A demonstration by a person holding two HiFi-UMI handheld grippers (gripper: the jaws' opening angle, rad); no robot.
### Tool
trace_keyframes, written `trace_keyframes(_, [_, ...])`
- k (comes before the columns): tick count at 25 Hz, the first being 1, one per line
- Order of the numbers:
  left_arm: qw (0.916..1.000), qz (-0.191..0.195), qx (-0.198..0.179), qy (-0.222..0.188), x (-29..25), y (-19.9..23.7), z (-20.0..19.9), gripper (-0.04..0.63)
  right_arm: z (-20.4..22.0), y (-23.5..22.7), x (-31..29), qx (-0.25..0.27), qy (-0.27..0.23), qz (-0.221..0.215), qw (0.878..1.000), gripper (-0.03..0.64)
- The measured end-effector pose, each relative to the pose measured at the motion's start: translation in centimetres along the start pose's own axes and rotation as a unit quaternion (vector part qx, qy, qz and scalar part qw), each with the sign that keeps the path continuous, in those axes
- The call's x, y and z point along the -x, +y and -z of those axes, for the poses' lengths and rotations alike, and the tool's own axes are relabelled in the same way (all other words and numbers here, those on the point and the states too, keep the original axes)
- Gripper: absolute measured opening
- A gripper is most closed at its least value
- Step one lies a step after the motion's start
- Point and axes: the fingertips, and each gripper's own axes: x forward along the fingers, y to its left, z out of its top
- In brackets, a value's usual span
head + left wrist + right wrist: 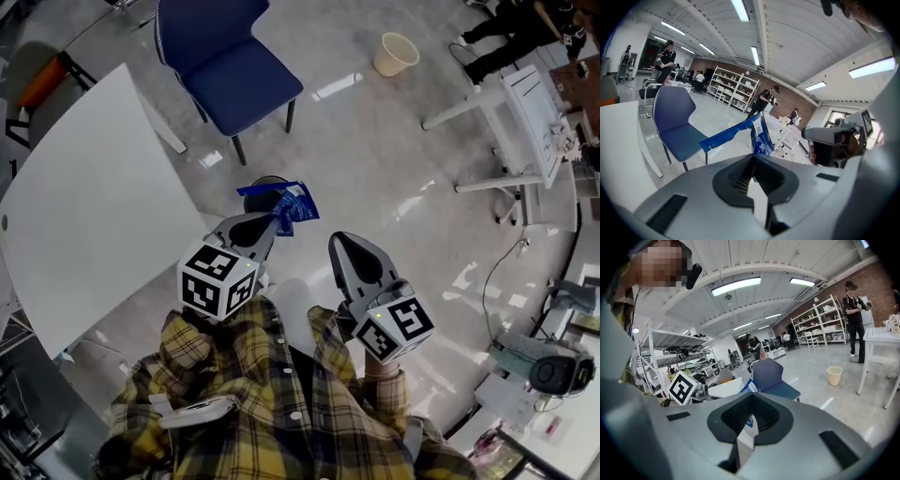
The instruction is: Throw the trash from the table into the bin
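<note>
A crumpled blue wrapper (pixel 292 204) sticks out of my left gripper (pixel 277 219), which is shut on it. The wrapper hangs over the floor beside the white table (pixel 94 206), just above a dark round bin (pixel 263 182) that it partly hides. In the left gripper view the blue wrapper (pixel 761 137) rises from the closed jaws of the left gripper (pixel 753 163). My right gripper (pixel 339 244) is level with the left one, a little to its right, shut and holding nothing. The right gripper view shows the right gripper (pixel 751 420) with the wrapper (pixel 749 386) beyond it.
A blue chair (pixel 230 66) stands ahead by the table's far corner. Farther off, a beige bucket (pixel 395 53) sits on the grey floor. White table legs and a frame (pixel 487 122) are at the right, and people (pixel 765 99) stand in the distance.
</note>
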Motion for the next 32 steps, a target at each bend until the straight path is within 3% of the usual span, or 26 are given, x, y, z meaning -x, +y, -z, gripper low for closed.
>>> trace_keyframes(11, [0.9969,-0.055,0.055,0.015,-5.6,4.2,3.3,0.008,1.7,-4.4,-5.6,-0.002,0.054,-0.062,0.997,-0.002])
trace_keyframes(16, [0.9894,-0.113,0.091,0.015,-8.4,5.3,5.1,0.008,2.3,-7.1,-6.1,0.01,0.097,-0.116,0.988,-0.002])
trace_keyframes(20, [0.9833,-0.137,0.117,0.028,-10.5,7.1,8.5,0.008,3.7,-9.0,-7.6,0.02,0.116,-0.139,0.983,-0.002])
trace_keyframes(26, [0.978,-0.154,0.13,0.054,-16.2,10.1,14.3,0.008,8.8,-13.2,-9.7,0.009,0.141,-0.148,0.979,-0.002])
trace_keyframes(32, [0.9744,-0.165,0.127,0.086,-21.4,16.1,20.5,0.008,15.8,-15.3,-12.2,-0.032,0.167,-0.145,0.975,-0.002])
